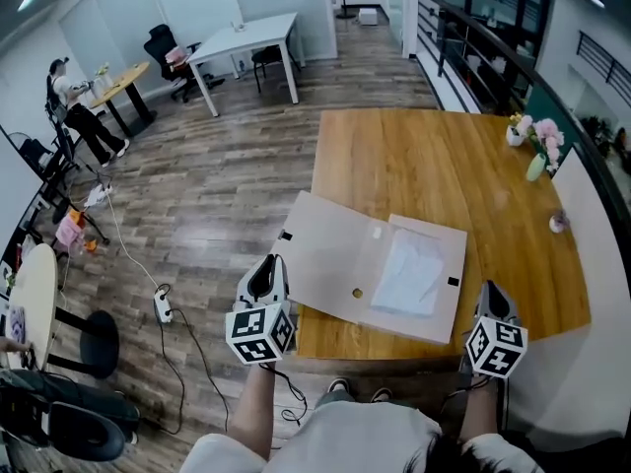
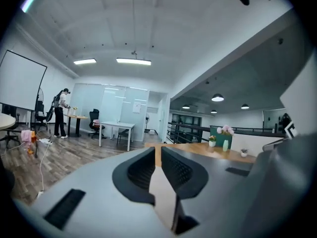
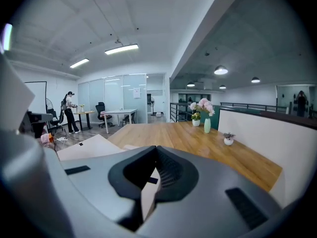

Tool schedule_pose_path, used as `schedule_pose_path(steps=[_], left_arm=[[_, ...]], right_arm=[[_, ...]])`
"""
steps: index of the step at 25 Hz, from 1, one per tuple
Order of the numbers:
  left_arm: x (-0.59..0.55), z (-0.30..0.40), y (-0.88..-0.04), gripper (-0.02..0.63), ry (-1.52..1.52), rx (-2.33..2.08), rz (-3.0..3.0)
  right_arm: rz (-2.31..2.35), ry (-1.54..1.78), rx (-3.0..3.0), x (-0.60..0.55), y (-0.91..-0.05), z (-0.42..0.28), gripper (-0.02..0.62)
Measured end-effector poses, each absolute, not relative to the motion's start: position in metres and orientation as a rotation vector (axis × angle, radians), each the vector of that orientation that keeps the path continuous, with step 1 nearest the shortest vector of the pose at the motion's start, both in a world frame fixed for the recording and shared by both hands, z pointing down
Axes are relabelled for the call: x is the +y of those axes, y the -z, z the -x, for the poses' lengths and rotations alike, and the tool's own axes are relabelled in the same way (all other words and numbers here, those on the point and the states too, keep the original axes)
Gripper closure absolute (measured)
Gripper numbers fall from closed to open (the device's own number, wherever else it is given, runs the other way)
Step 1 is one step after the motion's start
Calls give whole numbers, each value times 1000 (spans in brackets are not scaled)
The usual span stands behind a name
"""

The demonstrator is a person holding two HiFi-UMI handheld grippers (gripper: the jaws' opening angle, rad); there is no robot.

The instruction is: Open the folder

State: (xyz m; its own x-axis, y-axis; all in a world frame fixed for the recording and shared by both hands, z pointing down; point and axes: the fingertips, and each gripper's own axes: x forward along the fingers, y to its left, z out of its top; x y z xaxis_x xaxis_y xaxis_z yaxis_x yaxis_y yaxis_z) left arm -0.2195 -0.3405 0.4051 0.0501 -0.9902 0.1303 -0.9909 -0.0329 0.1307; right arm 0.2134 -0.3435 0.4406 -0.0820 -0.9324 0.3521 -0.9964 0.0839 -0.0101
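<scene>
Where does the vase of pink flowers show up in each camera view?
Head view: vase of pink flowers, upper right.
Left gripper view: the vase, right of centre, low.
Right gripper view: the vase, just right of centre.
Shared landmark: the white table, left of the vase everywhere.

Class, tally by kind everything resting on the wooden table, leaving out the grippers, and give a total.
Folder, lying open: 1
Bundle of white paper inside it: 1
Green vase of pink flowers: 1
Small white pots: 2
Total: 5
</scene>
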Motion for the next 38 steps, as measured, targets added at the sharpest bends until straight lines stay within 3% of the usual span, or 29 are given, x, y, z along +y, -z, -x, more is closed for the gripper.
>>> schedule_pose_path(steps=[4, 15, 38], left_arm=[[-352, 181, -378, 601, 44, -2043, -2203], [-379, 128, -382, 603, -56, -1936, -2295], [-375, 119, -400, 603, -97, -1879, -2309]], right_arm=[[-1981, -265, -2120, -336, -417, -225, 594], [-2099, -257, -2055, -304, -412, -252, 594], [-2135, -249, -1999, -292, -408, -261, 595]])
